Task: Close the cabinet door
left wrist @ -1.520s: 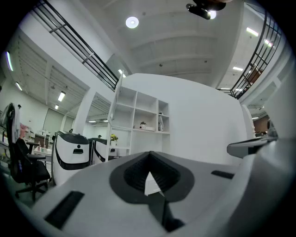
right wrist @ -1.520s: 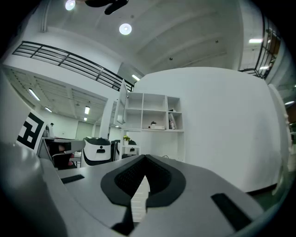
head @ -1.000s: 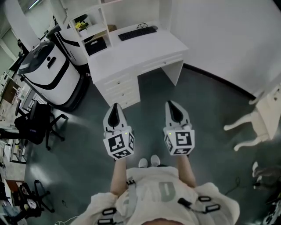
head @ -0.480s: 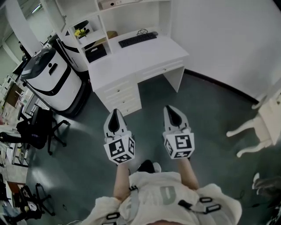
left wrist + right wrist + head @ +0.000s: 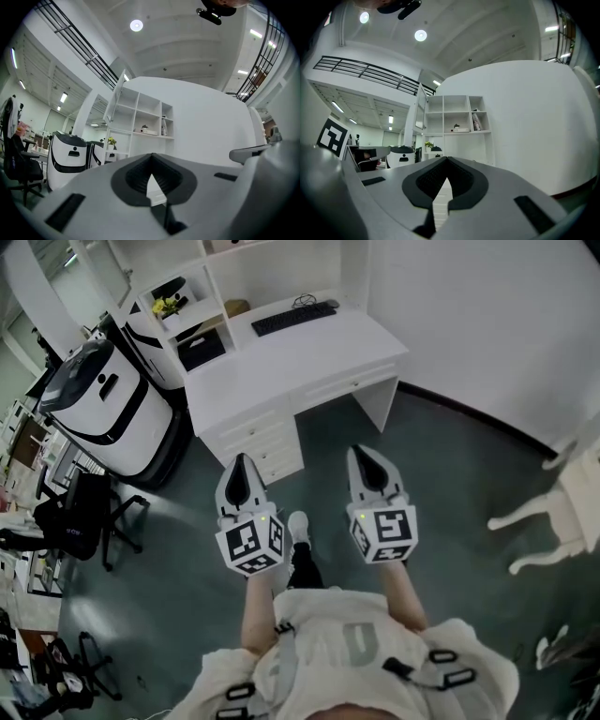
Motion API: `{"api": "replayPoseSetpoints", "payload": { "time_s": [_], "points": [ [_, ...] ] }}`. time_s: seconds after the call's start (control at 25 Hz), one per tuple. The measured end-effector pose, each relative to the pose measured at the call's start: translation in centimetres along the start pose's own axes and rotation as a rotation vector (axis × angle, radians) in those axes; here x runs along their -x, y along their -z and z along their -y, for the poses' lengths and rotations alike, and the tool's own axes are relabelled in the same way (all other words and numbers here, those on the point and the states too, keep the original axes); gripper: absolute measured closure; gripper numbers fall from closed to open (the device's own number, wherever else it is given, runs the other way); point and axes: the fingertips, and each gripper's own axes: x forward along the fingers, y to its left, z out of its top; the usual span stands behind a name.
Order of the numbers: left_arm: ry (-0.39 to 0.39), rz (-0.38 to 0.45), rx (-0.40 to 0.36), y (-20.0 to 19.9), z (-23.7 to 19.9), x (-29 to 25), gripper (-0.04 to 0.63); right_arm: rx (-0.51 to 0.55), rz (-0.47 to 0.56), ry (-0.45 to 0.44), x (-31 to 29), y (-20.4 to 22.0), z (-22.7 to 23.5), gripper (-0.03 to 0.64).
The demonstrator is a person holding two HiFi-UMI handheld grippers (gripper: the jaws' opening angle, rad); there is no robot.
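Note:
A white shelf unit (image 5: 143,122) stands over a white desk (image 5: 309,348) against the wall ahead. Its upper cabinet door (image 5: 118,96) hangs swung open to the left, also visible in the right gripper view as the door (image 5: 421,107). My left gripper (image 5: 240,463) and right gripper (image 5: 365,454) are held side by side, level, pointing at the desk from some way off. Both are shut with nothing between the jaws, as the left gripper (image 5: 151,157) and right gripper (image 5: 446,160) show in their own views.
A black keyboard (image 5: 292,319) lies on the desk, above a drawer stack (image 5: 258,442). Two white-and-black machines (image 5: 103,404) stand left of the desk, with a black office chair (image 5: 75,512) nearer. White furniture legs (image 5: 548,512) stand at the right. The floor is dark green.
The person has stepped toward the desk, and both grippers have moved forward with them. A shoe now shows between the grippers. The jaws stay shut.

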Motion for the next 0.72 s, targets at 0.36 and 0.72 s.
{"api": "replayPoseSetpoints", "payload": {
  "time_s": [0.36,0.72],
  "points": [
    [0.049,0.022,-0.003,-0.4,-1.9,-12.1,0.591,0.013,0.027,0.042,-10.5,-0.6,2.8,0.612],
    [0.090,0.010,-0.007,-1.3,-5.1,-25.9,0.591,0.004,0.016,0.079,-24.0,-1.9,4.4,0.612]
  ]
}}
